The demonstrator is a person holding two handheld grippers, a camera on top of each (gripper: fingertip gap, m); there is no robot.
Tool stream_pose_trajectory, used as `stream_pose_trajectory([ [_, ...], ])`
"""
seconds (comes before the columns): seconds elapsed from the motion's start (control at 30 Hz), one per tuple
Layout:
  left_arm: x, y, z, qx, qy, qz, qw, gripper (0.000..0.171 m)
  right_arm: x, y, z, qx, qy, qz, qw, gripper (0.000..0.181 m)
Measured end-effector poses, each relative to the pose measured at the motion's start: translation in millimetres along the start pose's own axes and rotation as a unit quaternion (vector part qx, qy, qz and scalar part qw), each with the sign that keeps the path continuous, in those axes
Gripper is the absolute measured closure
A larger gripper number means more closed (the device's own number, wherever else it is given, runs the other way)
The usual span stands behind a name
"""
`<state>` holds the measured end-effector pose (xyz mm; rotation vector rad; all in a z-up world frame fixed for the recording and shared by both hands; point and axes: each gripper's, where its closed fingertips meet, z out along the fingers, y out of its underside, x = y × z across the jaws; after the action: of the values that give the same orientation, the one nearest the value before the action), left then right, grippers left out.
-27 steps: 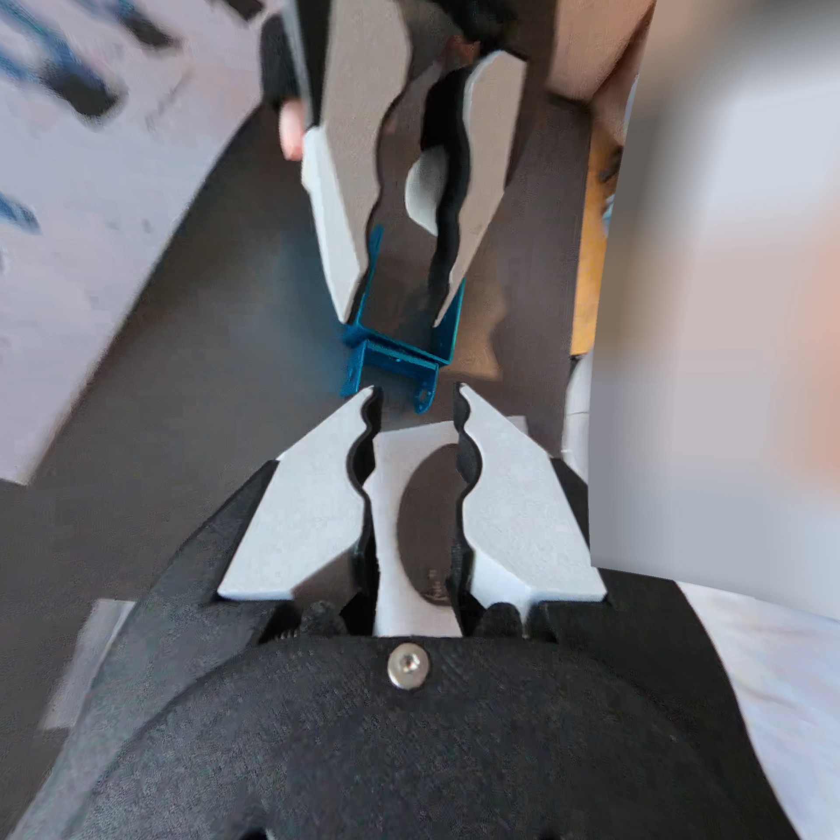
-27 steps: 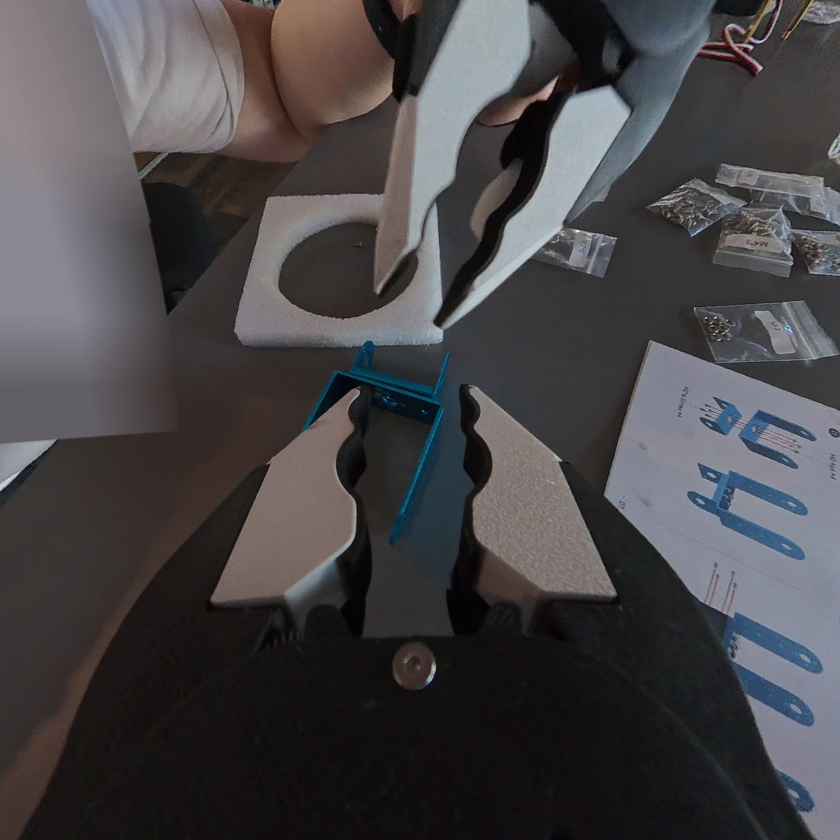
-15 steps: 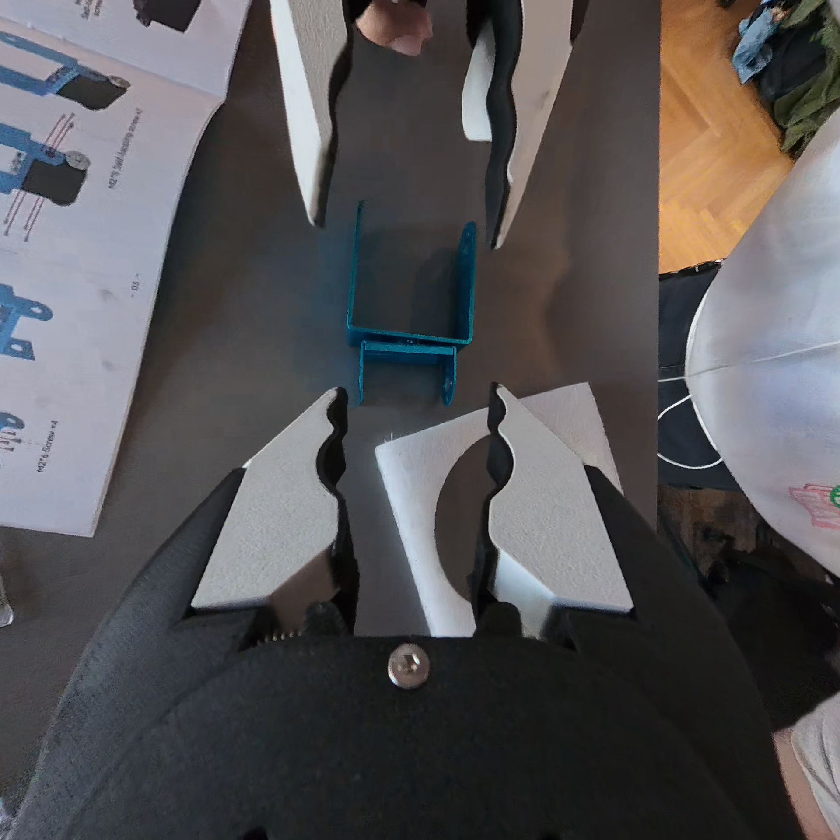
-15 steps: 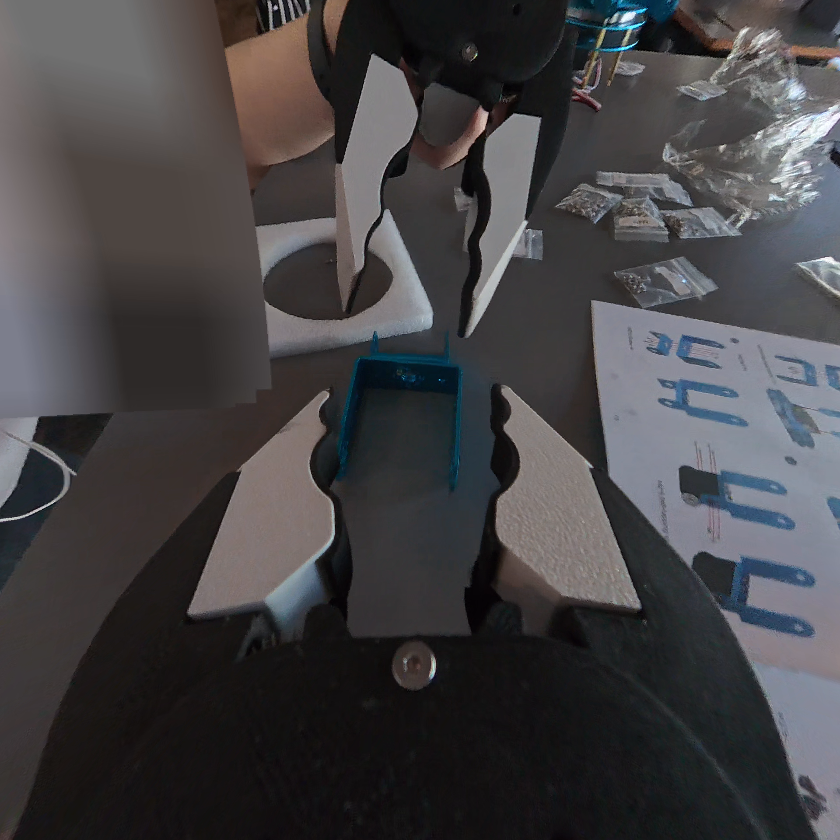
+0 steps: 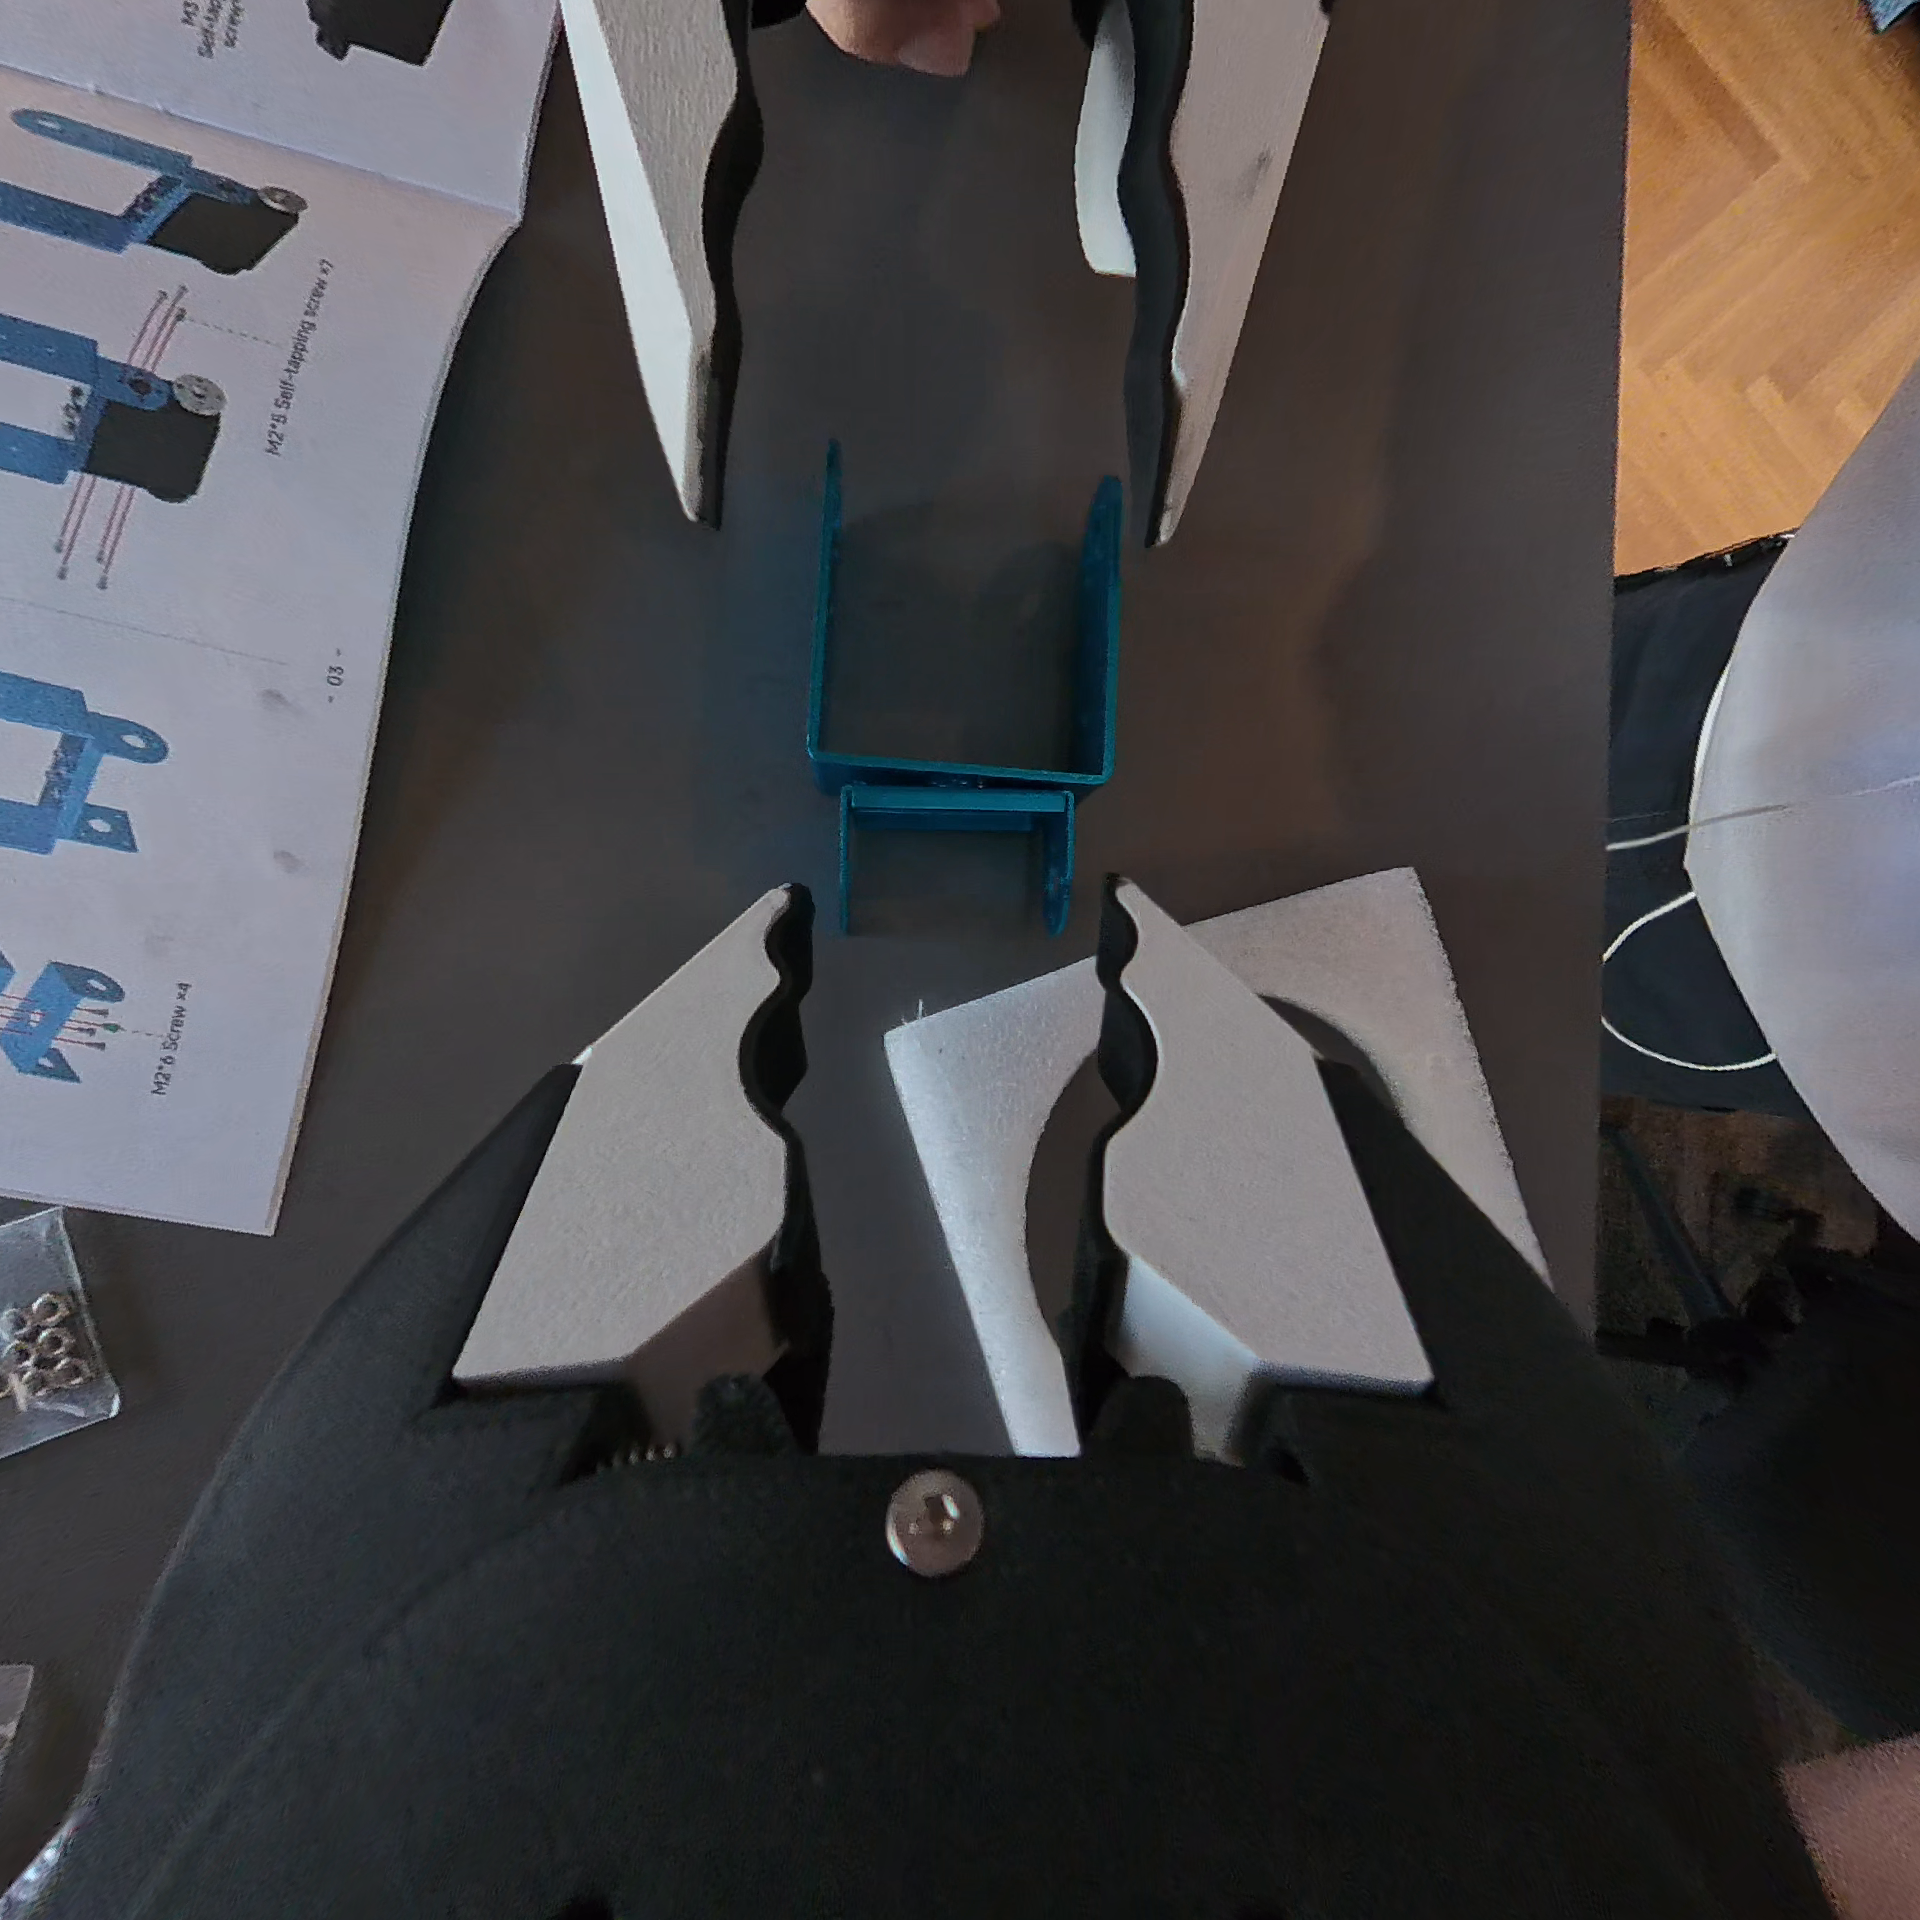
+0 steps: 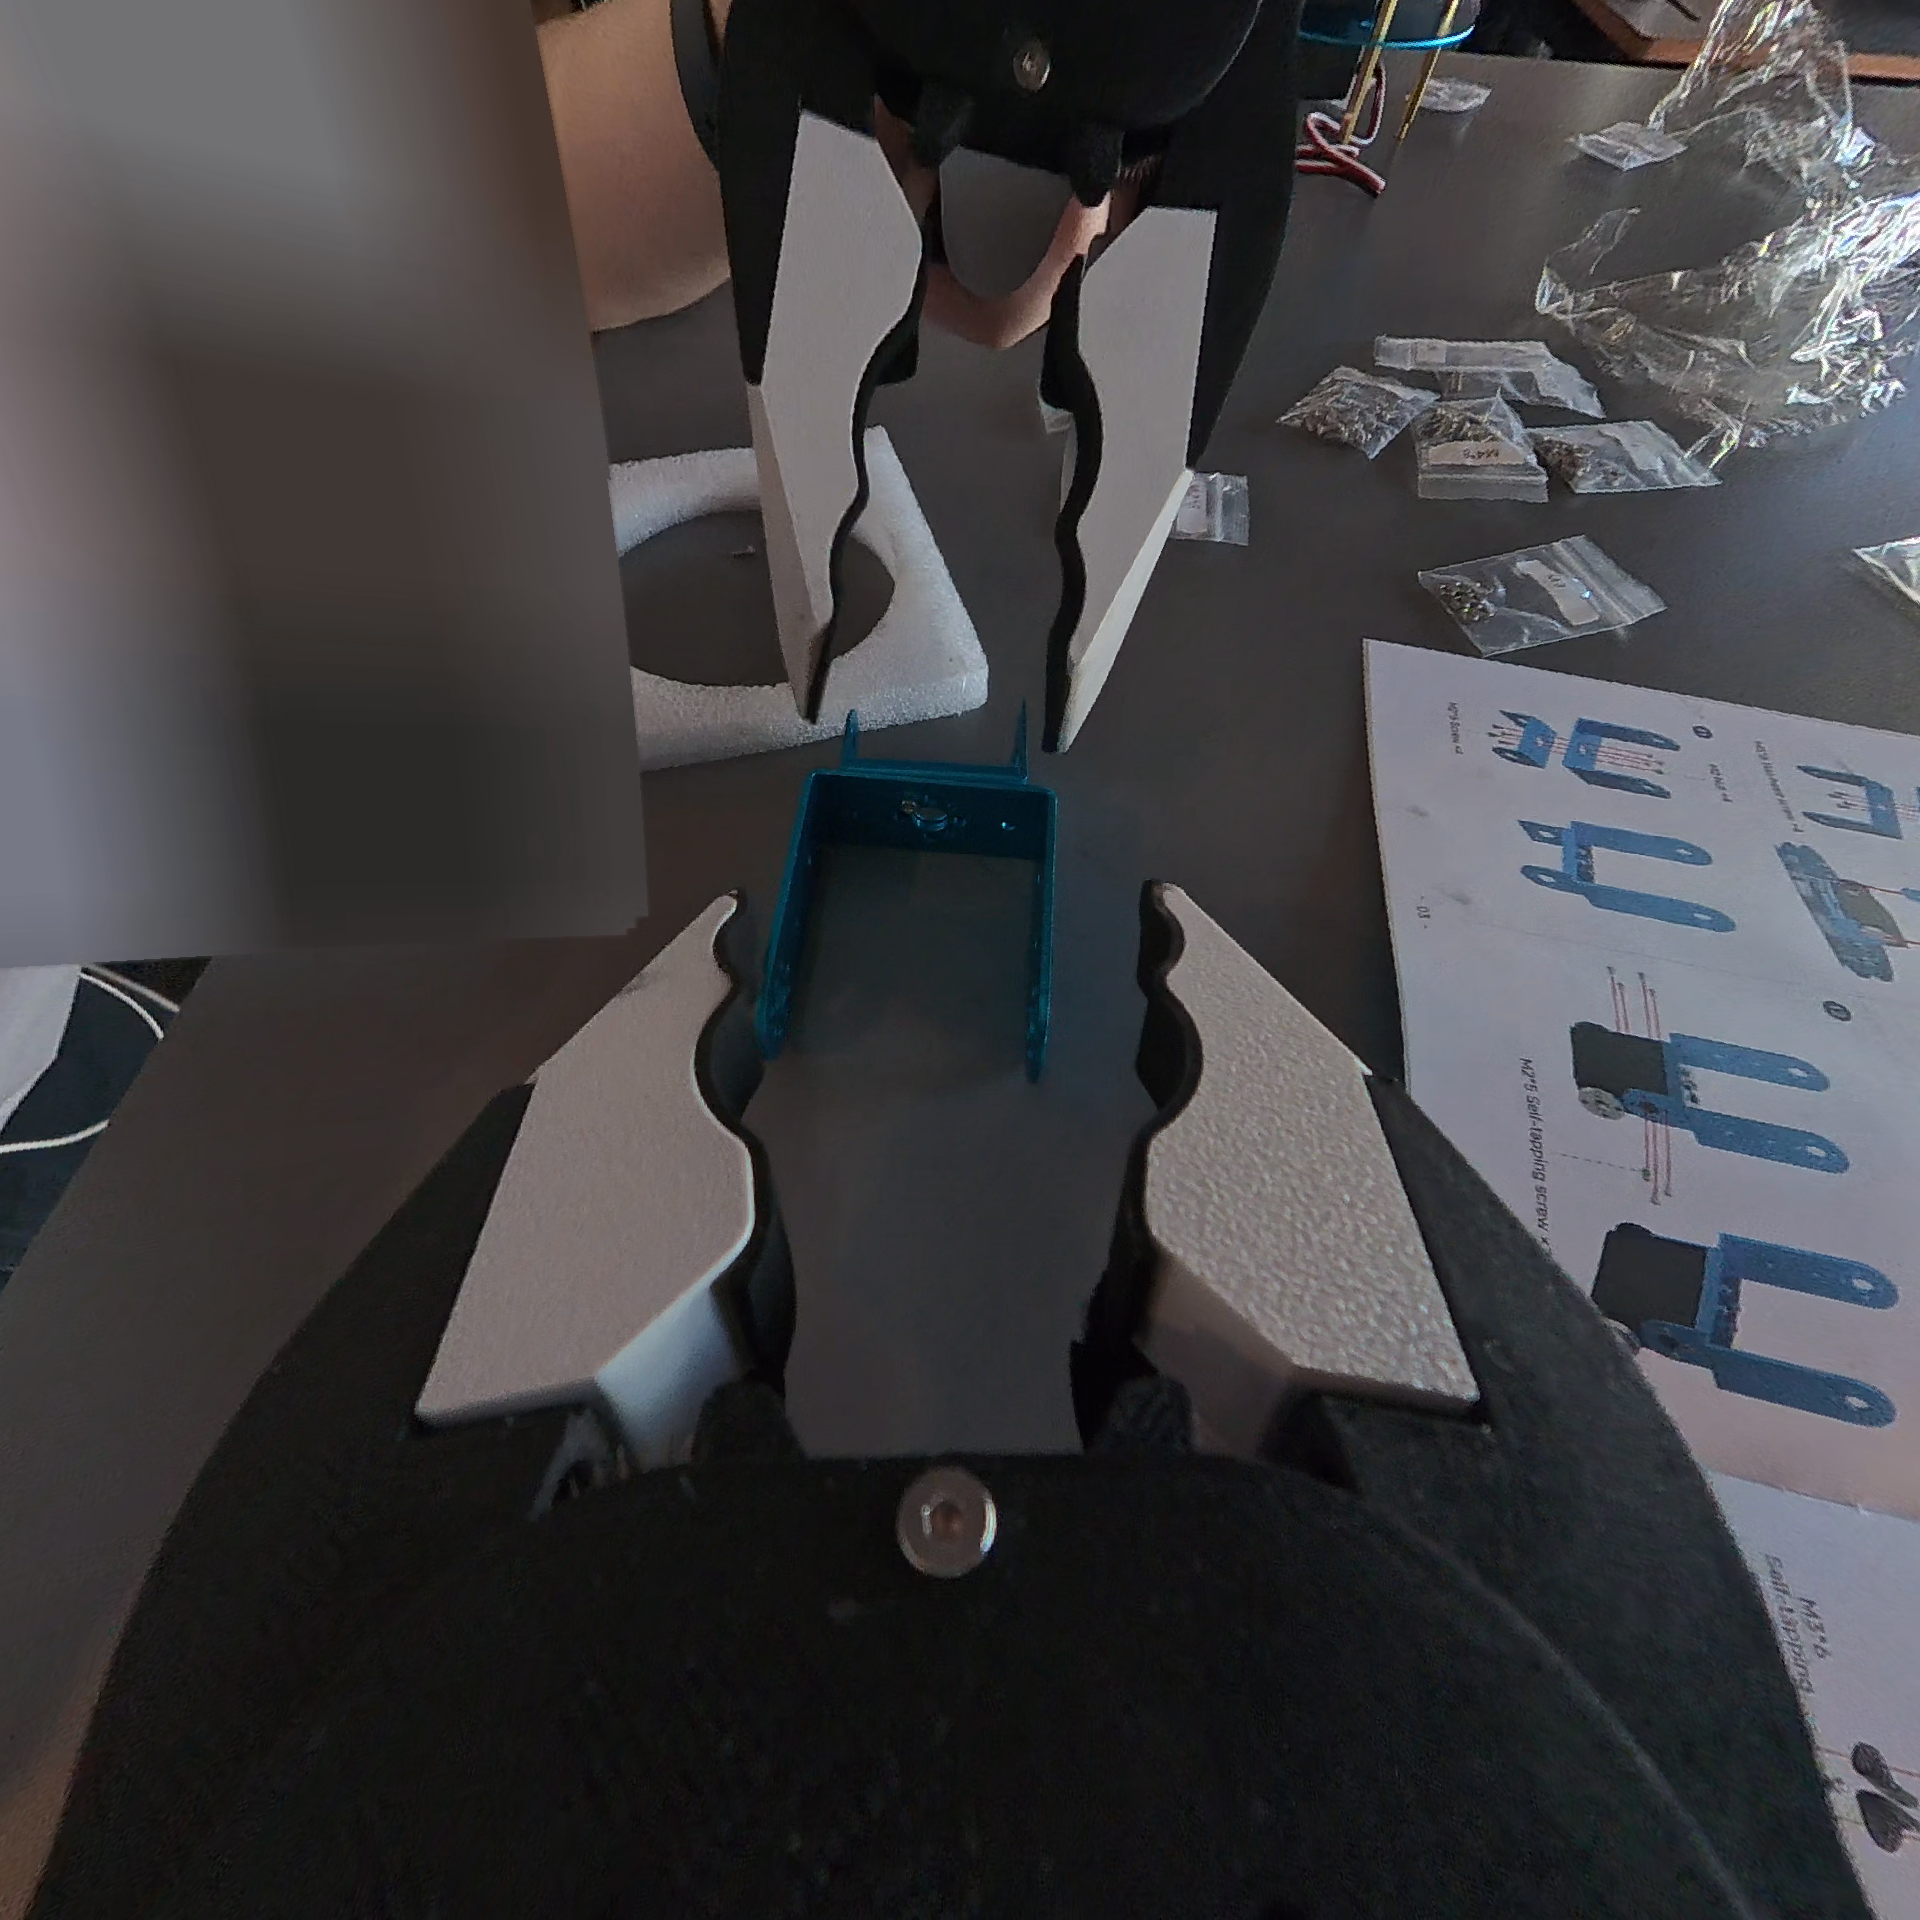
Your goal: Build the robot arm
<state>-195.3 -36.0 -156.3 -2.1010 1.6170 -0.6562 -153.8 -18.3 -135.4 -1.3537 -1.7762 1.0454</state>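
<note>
While both tongs, left tongs (image 5: 951, 904) and right tongs (image 6: 940, 899), hover released, a stiff, light blue metal bracket (image 6: 914, 894) lies between them; its upright side walls look easiest to grip.

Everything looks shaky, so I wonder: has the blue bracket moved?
No: the blue bracket lies by the same foam square corner, at the same angle; only the cameras shifted.
</note>
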Motion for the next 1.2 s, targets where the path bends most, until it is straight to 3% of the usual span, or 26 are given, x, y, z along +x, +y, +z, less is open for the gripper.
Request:
stream_pose_trajectory([
  [0.4, 0, 3, 6, -0.002, 0.014, -0.004, 1.0, 0.126, -1, 4, 1, -0.012, -0.01, 0.005, 1.0, 0.112],
  [0.97, 1, 2, 9, 0.002, 0.024, -0.004, 1.0, 0.126, -4, 6, 3, -0.021, -0.02, 0.009, 1.0, 0.118],
  [1.2, 2, 2, 9, 0.001, 0.028, -0.004, 1.0, 0.126, 13, -9, 7, 0.011, -0.018, 0.074, 0.997, 0.119],
])
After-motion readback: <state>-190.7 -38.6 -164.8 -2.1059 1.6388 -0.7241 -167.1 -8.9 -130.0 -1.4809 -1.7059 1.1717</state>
